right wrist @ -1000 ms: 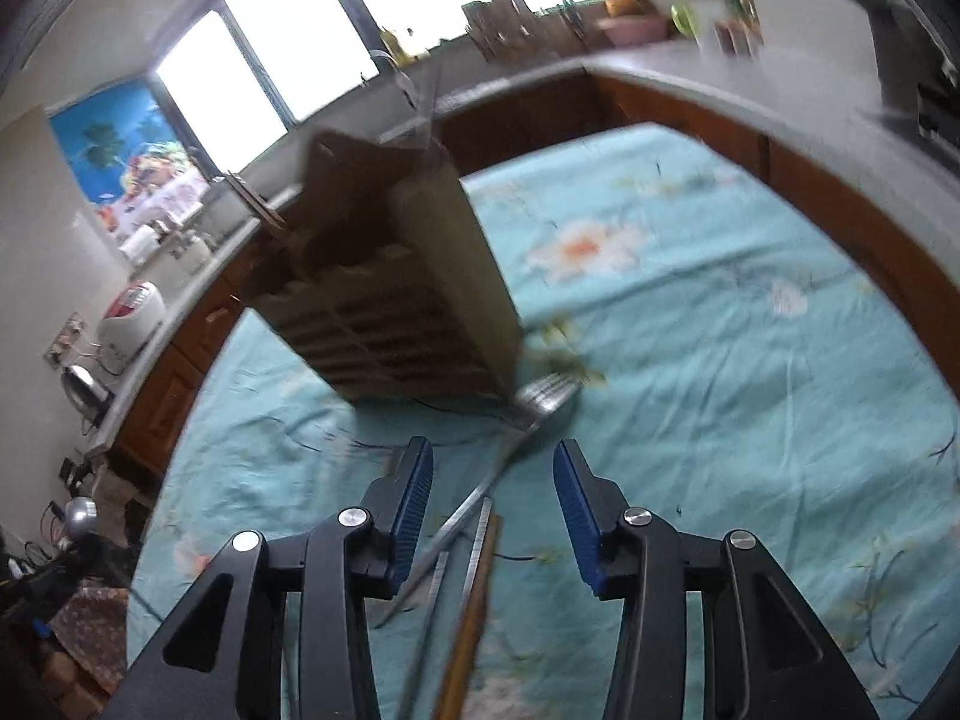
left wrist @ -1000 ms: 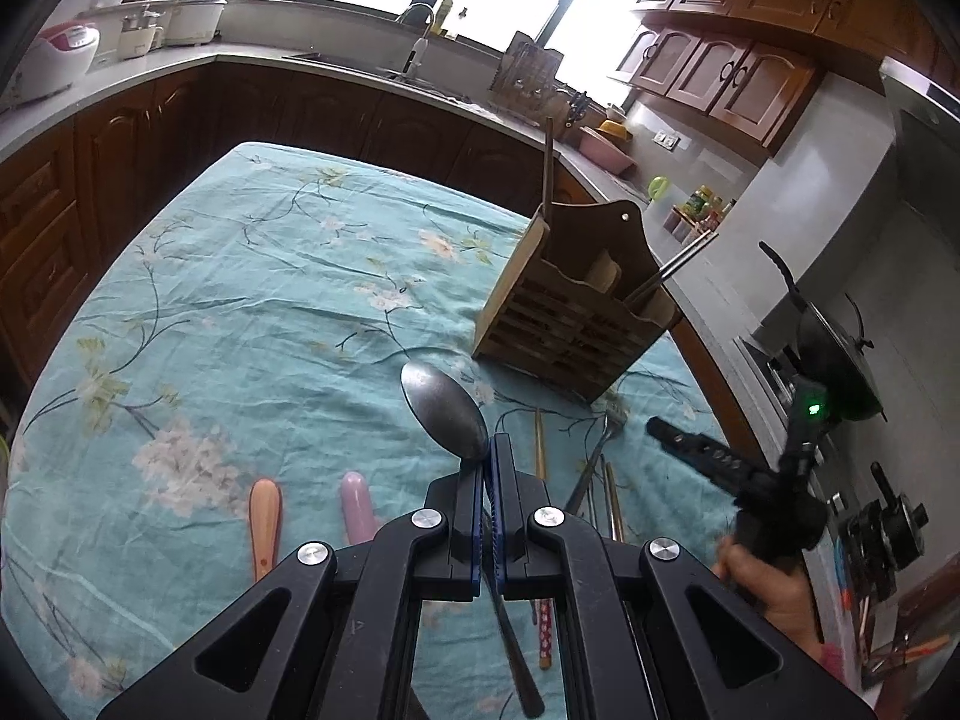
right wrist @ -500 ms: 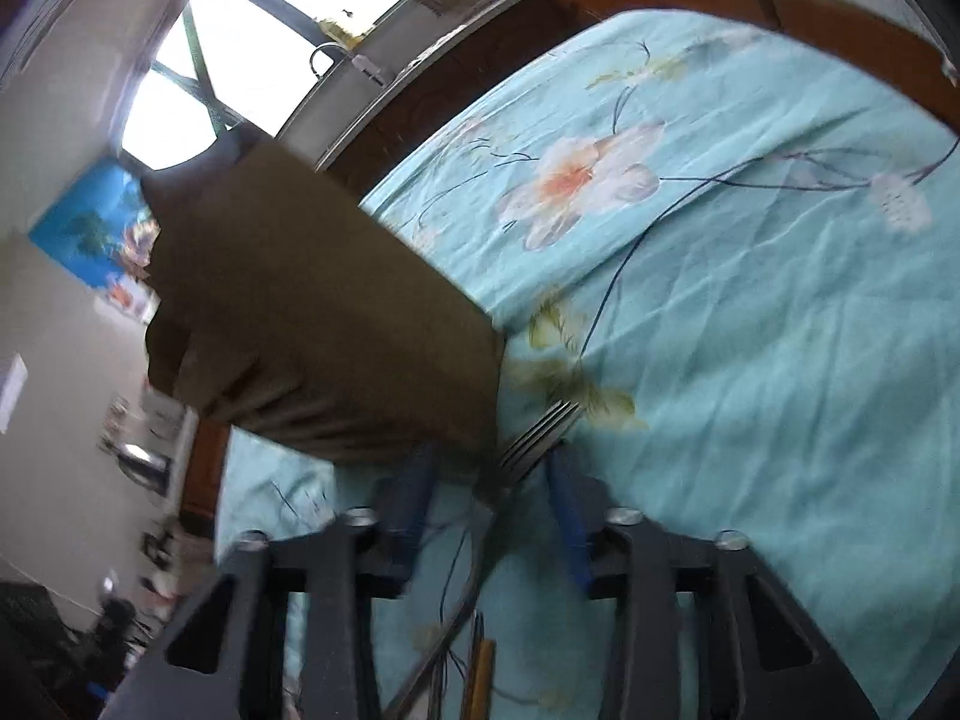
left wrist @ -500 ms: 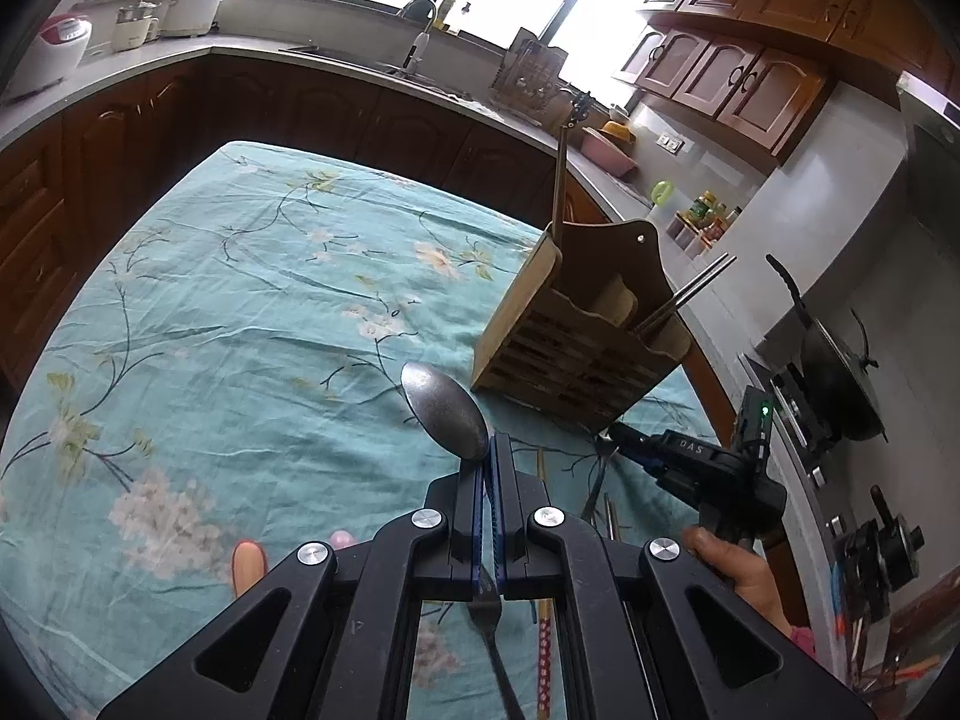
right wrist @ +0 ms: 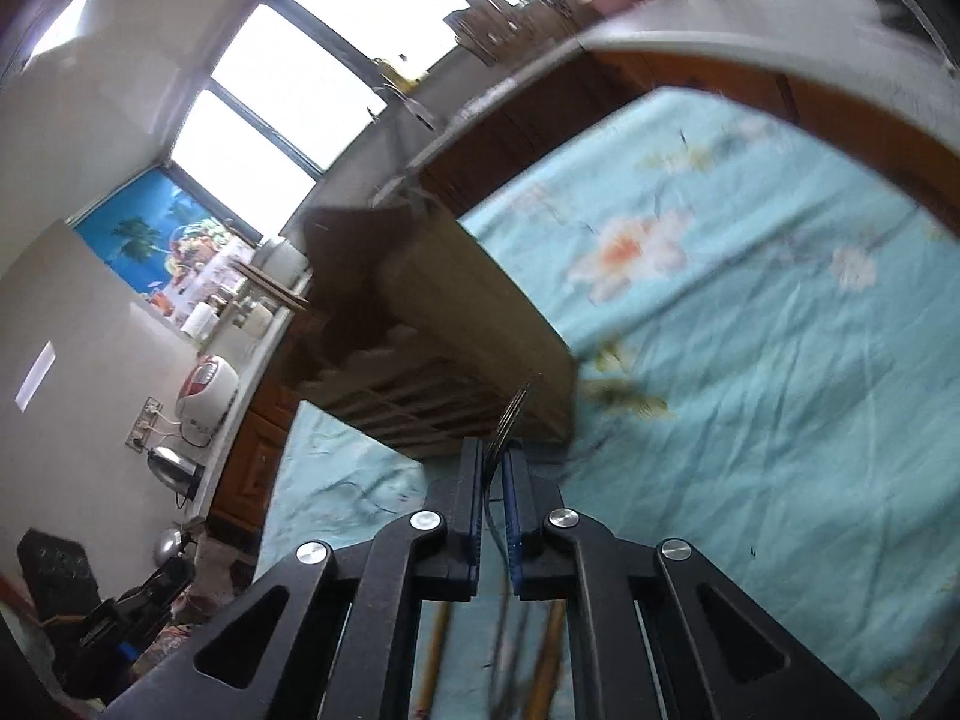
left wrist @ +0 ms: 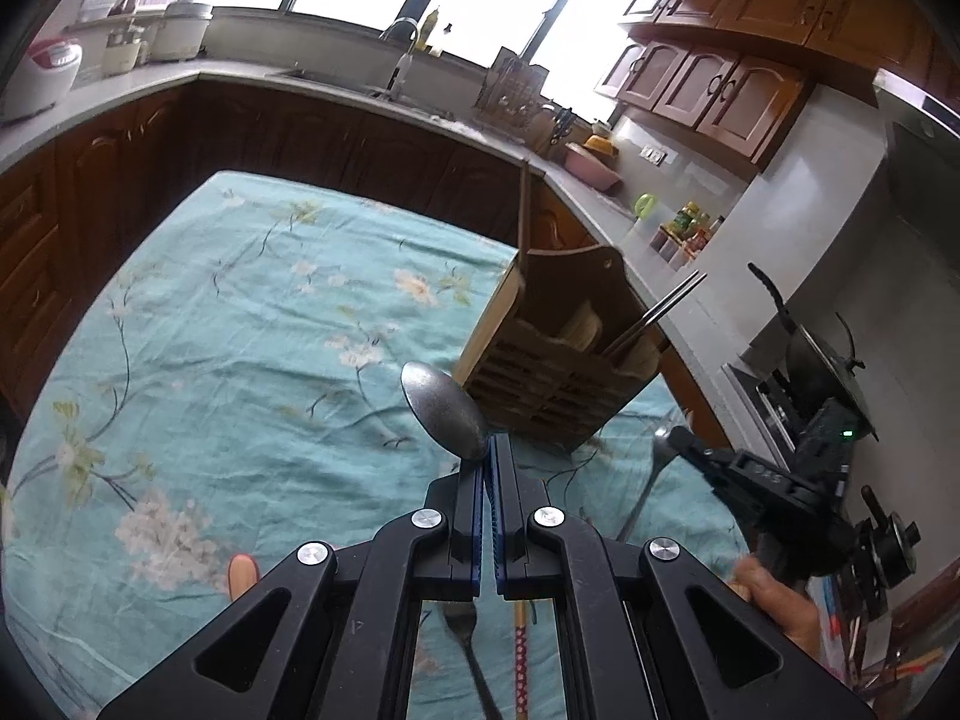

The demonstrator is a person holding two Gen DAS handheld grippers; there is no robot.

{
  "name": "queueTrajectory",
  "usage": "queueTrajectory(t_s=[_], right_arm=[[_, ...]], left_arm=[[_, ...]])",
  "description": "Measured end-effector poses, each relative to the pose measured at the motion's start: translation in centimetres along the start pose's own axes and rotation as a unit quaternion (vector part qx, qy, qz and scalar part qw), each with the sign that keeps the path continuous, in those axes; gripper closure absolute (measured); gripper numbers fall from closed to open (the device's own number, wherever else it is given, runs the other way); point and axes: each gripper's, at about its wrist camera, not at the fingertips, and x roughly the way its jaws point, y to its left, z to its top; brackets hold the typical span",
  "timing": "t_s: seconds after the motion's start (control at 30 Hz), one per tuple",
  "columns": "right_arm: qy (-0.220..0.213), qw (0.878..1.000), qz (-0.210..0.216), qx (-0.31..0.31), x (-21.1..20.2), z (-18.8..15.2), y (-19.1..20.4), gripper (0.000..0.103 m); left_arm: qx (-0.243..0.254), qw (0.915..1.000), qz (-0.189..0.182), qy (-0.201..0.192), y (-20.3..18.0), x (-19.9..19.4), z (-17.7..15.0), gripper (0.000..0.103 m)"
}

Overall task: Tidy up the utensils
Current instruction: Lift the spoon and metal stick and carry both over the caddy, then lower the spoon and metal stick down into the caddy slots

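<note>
We hold a spoon [left wrist: 445, 411] in the closed left claw [left wrist: 493, 465] and a fork [right wrist: 510, 420] in the closed right claw [right wrist: 493, 468]. The wooden utensil holder [left wrist: 555, 354] already contains chopsticks [left wrist: 654, 315]; a second fork [left wrist: 465, 630] and other utensils remain on the table [left wrist: 210, 360].

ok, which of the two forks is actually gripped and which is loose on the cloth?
The fork in the right tool is gripped, tines poking out toward the wooden holder. The other fork lies loose on the tablecloth, under the left tool.

No legible text, lettering on right gripper [left wrist: 684, 441] body too blurred
</note>
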Motion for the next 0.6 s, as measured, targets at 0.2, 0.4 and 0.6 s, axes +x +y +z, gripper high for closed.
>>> queueTrajectory(t_s=[0.2,0.4,0.6], right_arm=[[-0.056,0.998,0.012,-0.04,-3.1,1.4,3.5,0.1],[-0.09,0.994,0.033,-0.057,-4.5,2.7,5.1,0.101],[-0.116,0.99,0.048,-0.058,-5.1,3.9,5.7,0.101]], left_arm=[[0.018,0.9997,-0.002,-0.018,-1.0,-1.2,0.6,0.102],[0.029,0.9991,-0.001,-0.032,-1.6,-1.6,1.5,0.102],[0.041,0.9979,-0.003,-0.049,-2.3,-1.5,3.1,0.102]])
